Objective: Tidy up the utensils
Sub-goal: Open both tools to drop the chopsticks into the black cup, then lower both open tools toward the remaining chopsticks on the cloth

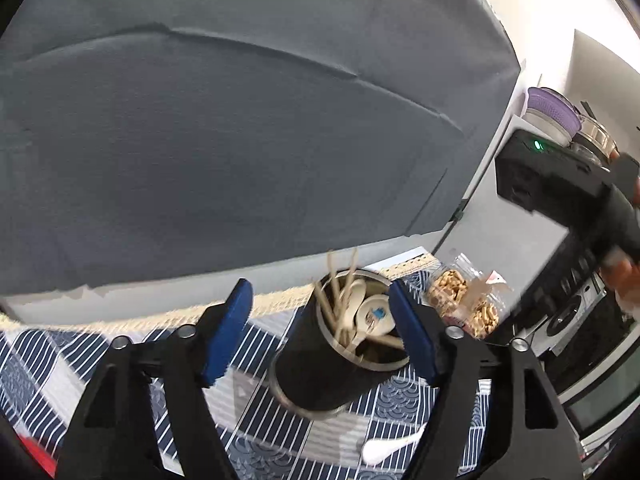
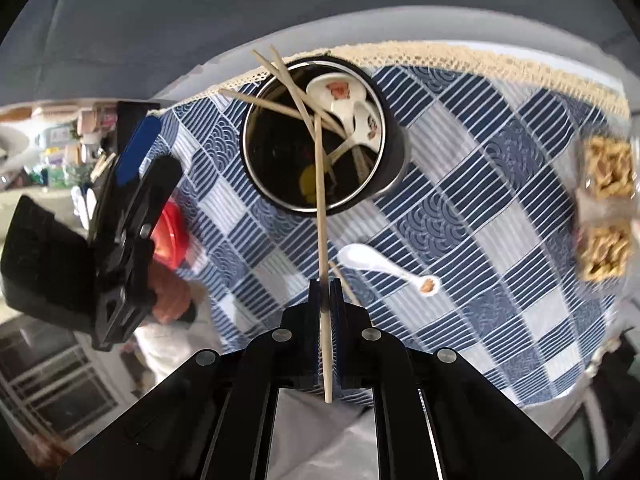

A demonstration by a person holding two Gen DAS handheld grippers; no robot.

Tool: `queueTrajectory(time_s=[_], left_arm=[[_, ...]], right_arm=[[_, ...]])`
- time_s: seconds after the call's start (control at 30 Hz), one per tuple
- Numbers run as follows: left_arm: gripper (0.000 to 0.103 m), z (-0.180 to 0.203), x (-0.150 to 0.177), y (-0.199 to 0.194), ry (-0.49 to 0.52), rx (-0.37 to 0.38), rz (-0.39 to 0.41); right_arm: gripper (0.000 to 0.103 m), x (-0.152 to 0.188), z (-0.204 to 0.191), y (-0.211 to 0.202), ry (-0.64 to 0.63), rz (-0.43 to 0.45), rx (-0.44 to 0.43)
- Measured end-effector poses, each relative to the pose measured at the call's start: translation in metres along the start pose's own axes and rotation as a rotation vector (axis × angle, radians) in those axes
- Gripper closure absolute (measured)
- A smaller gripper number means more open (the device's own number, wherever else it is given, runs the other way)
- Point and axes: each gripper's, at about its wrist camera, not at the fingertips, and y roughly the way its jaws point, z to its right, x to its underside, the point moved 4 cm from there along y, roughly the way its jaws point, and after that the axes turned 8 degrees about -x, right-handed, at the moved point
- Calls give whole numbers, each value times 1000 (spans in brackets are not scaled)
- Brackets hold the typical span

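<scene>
1. Blue-padded jaws of the left gripper [image 1: 320, 328] stand spread, with nothing pressed between them; the black utensil cup [image 1: 340, 356] sits in the gap, its rim close to the right-hand pad. A sideways nudge from that pad could tip the cup, which already looks top-heavy with sticks.
2. In the right wrist view the cup stands near the lace-trimmed far edge of the checked tablecloth [image 2: 500, 184]. It holds several chopsticks [image 2: 288, 92] and two white ceramic spoons [image 2: 344, 96], all leaning and crossing each other.
3. The right gripper [image 2: 326, 292] is pressed together on a single chopstick [image 2: 320, 200], whose far tip reaches over the cup's mouth. Pinched low on a long shaft, the stick could swivel in the pads, catch on the crossed chopsticks and miss the opening or lever one out.
4. A loose white spoon [image 2: 376, 264] lies on the cloth nearer the front edge, just right of the held chopstick, not yet put away. A careless sweep could knock it off.
5. Snack packets [image 2: 604, 208] rest at the right edge.
</scene>
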Motion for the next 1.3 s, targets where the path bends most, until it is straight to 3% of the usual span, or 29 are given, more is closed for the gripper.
queueTrajectory(time_s=[0.2,0.4,0.47,0.5,0.53,0.6,0.7,0.73,0.97,1.03,1.3], left_arm=[[28,-27,20,-31,-91,-72,-6],[22,-35,39,-60,-121,-218,-16],[17,-36,43,-67,-122,-249,-26],[16,-37,48,-72,-126,-273,-36],[15,-36,51,-75,-128,-287,-41],[14,-40,57,-83,-139,-323,-56],[10,-39,68,-92,-150,-365,-80],[10,-38,71,-94,-149,-378,-88],[10,-15,97,-102,-116,-410,-167],[10,-3,105,-103,-103,-373,-190],[10,19,137,-101,-78,-384,-263]], right_arm=[[98,-18,-9,-17,-58,14,47],[93,-49,-24,-25,-143,52,93],[74,-56,-28,-28,-181,68,87],[54,-57,-29,-30,-194,80,82],[48,-58,-30,-34,-209,98,75],[45,-57,-33,-41,-265,127,75],[23,-48,-28,-50,-319,174,51],[20,-44,-27,-54,-332,200,48],[17,-9,-5,-65,-396,299,2],[17,2,6,-64,-423,319,33],[17,44,40,-49,-496,346,84]])
